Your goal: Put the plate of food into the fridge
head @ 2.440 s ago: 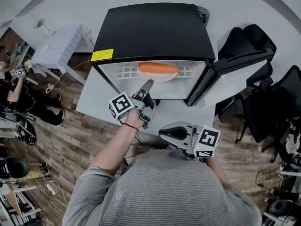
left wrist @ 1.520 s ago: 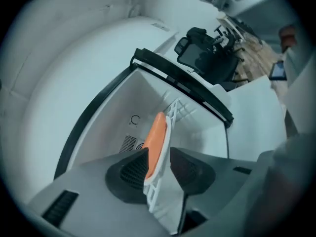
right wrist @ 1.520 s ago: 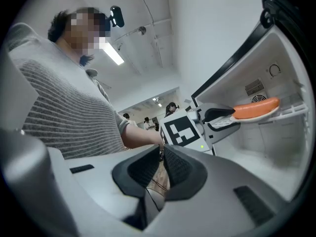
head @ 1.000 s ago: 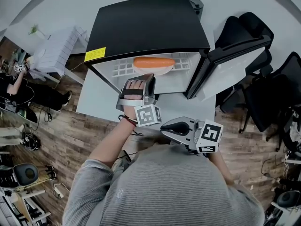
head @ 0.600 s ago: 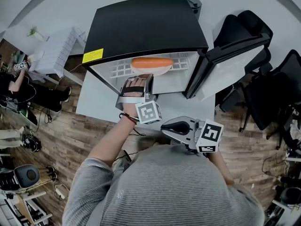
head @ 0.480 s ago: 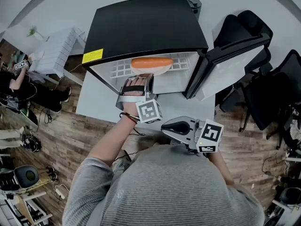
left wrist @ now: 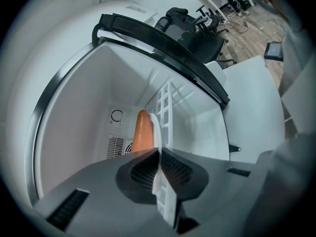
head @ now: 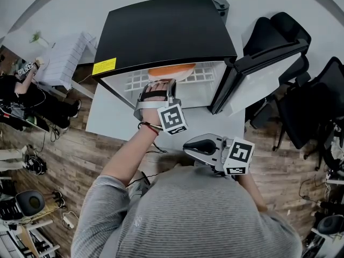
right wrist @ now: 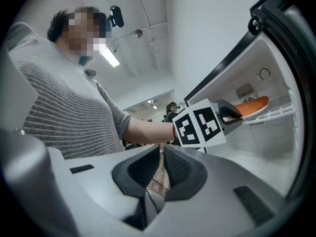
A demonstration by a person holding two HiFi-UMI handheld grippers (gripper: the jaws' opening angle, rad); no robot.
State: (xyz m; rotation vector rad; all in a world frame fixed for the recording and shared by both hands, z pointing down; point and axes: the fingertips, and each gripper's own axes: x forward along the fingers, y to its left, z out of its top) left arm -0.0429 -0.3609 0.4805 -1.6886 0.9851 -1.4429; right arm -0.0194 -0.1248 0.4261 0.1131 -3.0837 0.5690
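The black fridge (head: 172, 31) stands on a white table (head: 107, 117), and its door (head: 269, 58) is swung wide to the right. Dark office chairs (head: 317, 106) crowd the floor beyond the door. The person in the grey striped top (head: 188, 214) leans in from the near side with 1 gripper in each hand.

Inside the white cabinet a wire shelf (head: 201, 74) runs across. The plate (left wrist: 157, 132) sits at its front left part. It seems to rest on the wires, though from above the fridge's top covers most of it. A long orange piece of food (head: 171, 70) lies along the plate, on its far part, clear of the grip.

The left gripper (head: 161, 82) reaches into the opening and points slightly down. Its 2 jaws have just been closing, and the plate's near rim is between them. The fingers (left wrist: 143, 169) press the thin white edge from both sides, so the plate juts out past the tips towards the fridge's back wall.

The right gripper (head: 188, 144) hangs level, close to the person's chest and well apart from the fridge. Its jaws are drawn together to a slim gap with nothing in it.
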